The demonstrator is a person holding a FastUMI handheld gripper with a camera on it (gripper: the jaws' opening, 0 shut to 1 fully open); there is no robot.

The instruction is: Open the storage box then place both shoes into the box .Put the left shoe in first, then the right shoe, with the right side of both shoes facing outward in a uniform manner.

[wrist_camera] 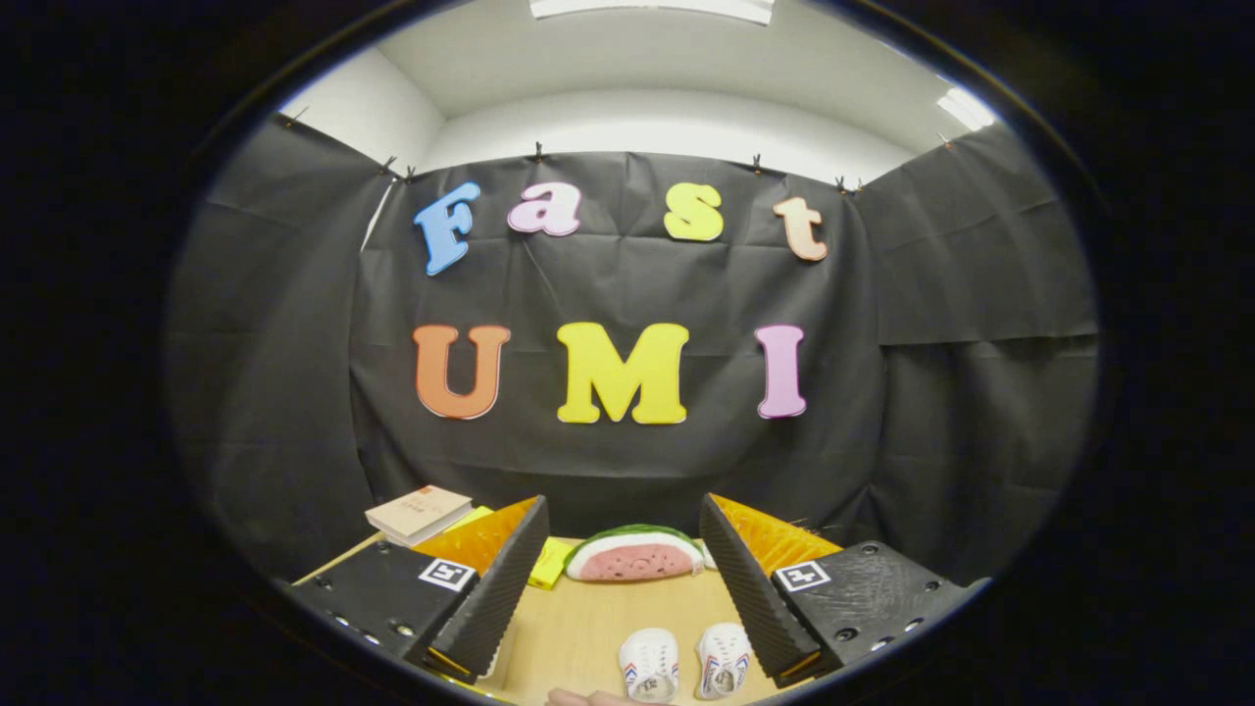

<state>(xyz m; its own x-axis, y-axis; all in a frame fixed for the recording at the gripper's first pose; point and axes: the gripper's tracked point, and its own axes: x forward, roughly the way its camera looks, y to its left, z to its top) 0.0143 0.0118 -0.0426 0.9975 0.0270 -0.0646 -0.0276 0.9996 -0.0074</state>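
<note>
Hand-held gripper (610, 588) fingers spread wide, holding nothing; two shoes (686, 662) side by side on table (578, 618), below between fingers, toes pointing ahead

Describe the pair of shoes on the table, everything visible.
The pair of shoes is small and white with red-and-blue side marks. They lie side by side, a narrow gap between them, on the wooden table, between the open tongs, nearer than the watermelon slice. The right shoe lies against one finger.

Bright ceiling lights (652, 8) glare overhead; fisheye bends the edges, the picture sharp, shadows soft.
</note>
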